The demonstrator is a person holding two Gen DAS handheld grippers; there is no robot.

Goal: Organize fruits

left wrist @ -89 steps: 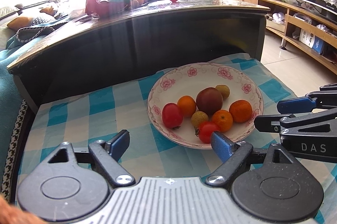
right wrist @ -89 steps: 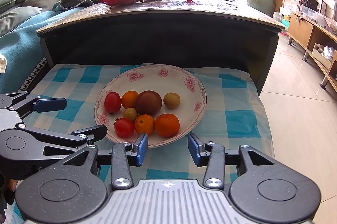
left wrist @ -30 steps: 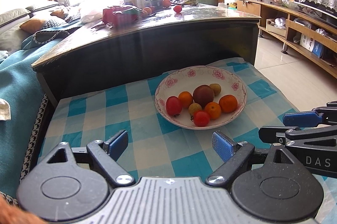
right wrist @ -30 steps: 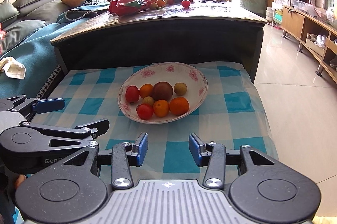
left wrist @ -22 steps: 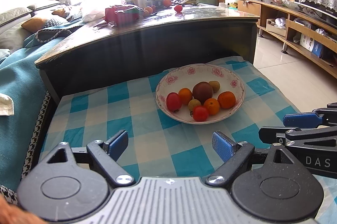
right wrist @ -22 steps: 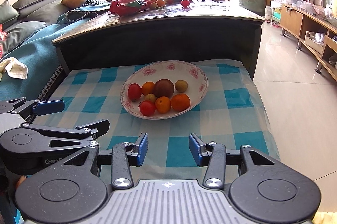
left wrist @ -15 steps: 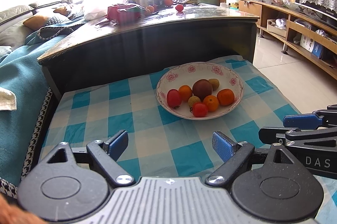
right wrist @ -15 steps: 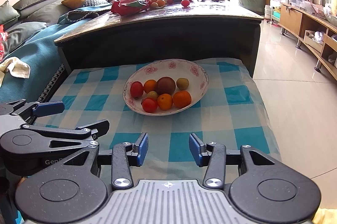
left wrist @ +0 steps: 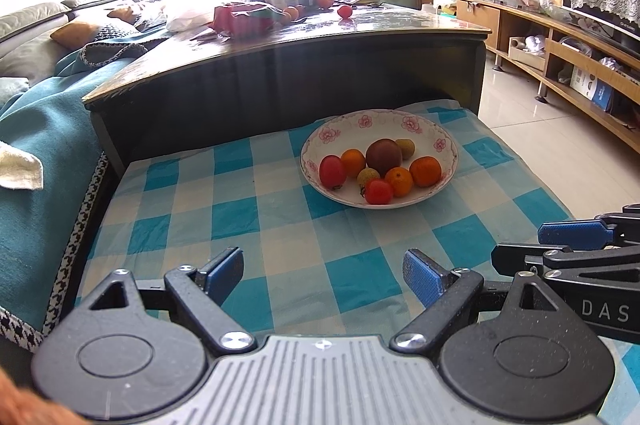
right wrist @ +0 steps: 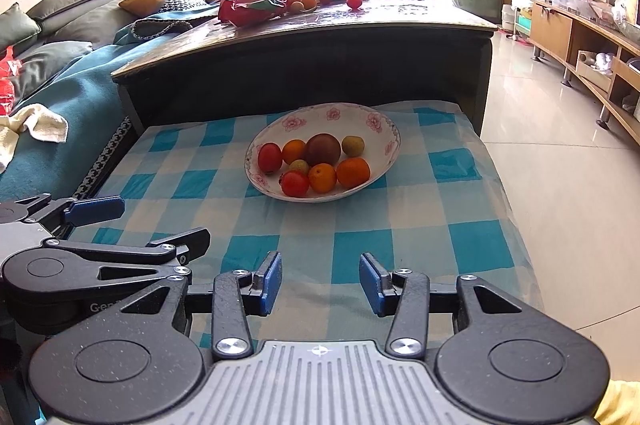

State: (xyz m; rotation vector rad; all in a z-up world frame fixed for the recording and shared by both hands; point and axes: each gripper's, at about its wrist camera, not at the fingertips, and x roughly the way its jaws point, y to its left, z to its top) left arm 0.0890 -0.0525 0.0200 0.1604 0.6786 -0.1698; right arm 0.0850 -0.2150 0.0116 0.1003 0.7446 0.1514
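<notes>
A white plate with pink flowers (left wrist: 448, 139) (right wrist: 384, 129) sits on a blue checked cloth (left wrist: 280, 225) (right wrist: 360, 221). It holds several small fruits: oranges (left wrist: 425, 171), red tomatoes (left wrist: 332, 172), a dark purple fruit (left wrist: 383, 153) and small yellowish ones. My left gripper (left wrist: 324, 275) is open and empty, well short of the plate. My right gripper (right wrist: 320, 279) is open and empty, also short of the plate. Each gripper shows at the side of the other's view.
A dark coffee table (left wrist: 280, 65) rises behind the cloth, with more fruit, a red bag (right wrist: 252, 7) and boxes on top. A teal-covered sofa (right wrist: 60, 105) lies to the left. Tiled floor (right wrist: 560, 165) and wooden shelves are to the right.
Both grippers have drawn back from the plate, which now looks smaller and farther away. Both stay open and empty. The fruits have not moved.
</notes>
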